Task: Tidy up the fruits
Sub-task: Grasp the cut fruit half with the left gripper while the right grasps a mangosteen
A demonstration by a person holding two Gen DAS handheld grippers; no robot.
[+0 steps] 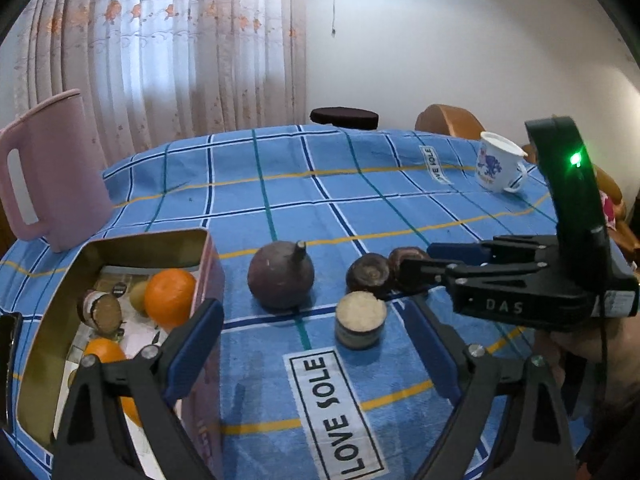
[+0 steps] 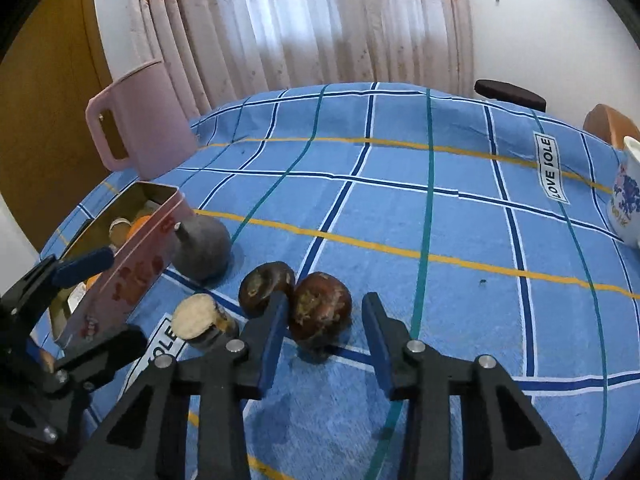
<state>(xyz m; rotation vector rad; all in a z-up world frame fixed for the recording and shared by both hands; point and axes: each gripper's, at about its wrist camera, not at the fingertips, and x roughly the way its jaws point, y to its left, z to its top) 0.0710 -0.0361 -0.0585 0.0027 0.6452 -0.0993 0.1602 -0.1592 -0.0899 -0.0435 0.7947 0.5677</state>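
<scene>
Right tongs gape wide around a brown fruit on the table, right of the tin. Left tongs gape empty. Only the left view shows the tin's oranges; the big purple fruit's stem points up.

White wall, sheer floral curtain w/ daylight, maybe wooden chair behind.

Oranges in tin — mangosteens right of it

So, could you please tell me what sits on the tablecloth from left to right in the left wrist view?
Pink plastic jug → open rectangular tin of fruit → round purple fruit with a stem → cut pale-topped piece → white printed mug.
</scene>
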